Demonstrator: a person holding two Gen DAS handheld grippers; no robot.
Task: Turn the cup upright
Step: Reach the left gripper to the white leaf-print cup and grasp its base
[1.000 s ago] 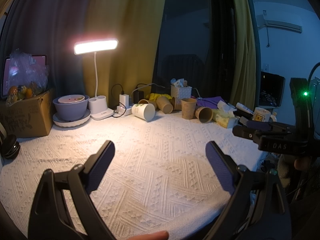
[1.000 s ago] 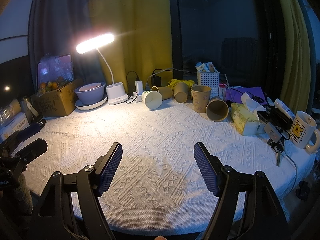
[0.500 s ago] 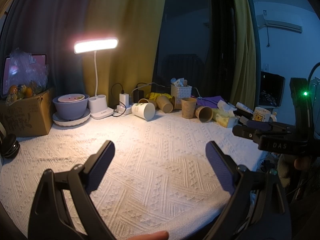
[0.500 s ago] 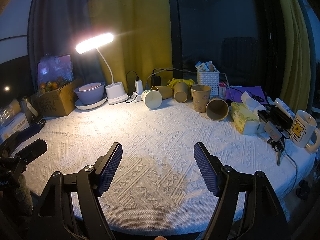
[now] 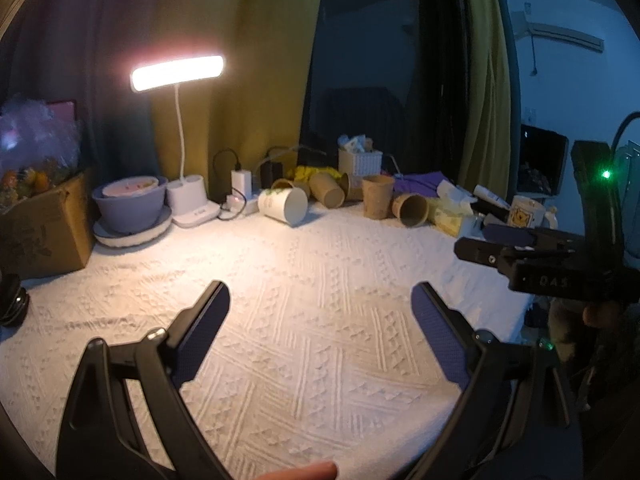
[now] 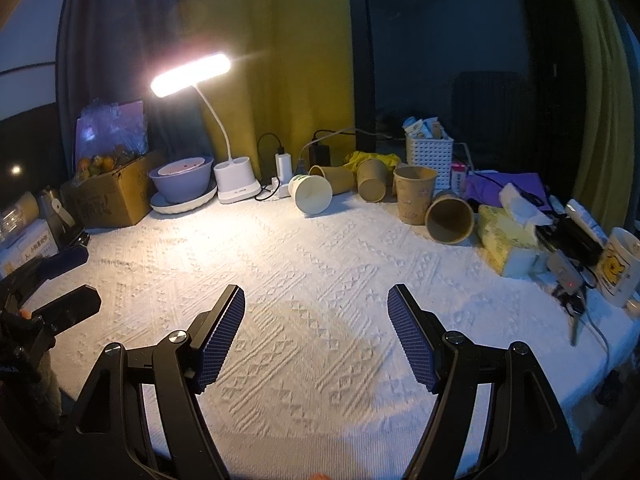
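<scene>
so both my left gripper (image 5: 320,304) and right gripper (image 6: 316,308) hang spread wide, holding nothing. i'd pick the white cup (image 6: 310,194) lying on its side near the lamp (image 6: 236,190), reach well forward, pinch across its wall, then rotate the mouth upward gently.

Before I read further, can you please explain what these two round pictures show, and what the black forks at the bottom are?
The black forks are two hand-held claws, one in each of a person's hands; there is no robot. Each picture comes from a fisheye camera on one claw, looking forward along its fingers. The left claw and the right claw are both open and hold nothing.

Below lies a white textured tablecloth. At the back are a lit desk lamp, a white paper cup and brown paper cups lying on their sides, one brown cup standing upright, a tissue pack and a bear mug.
</scene>
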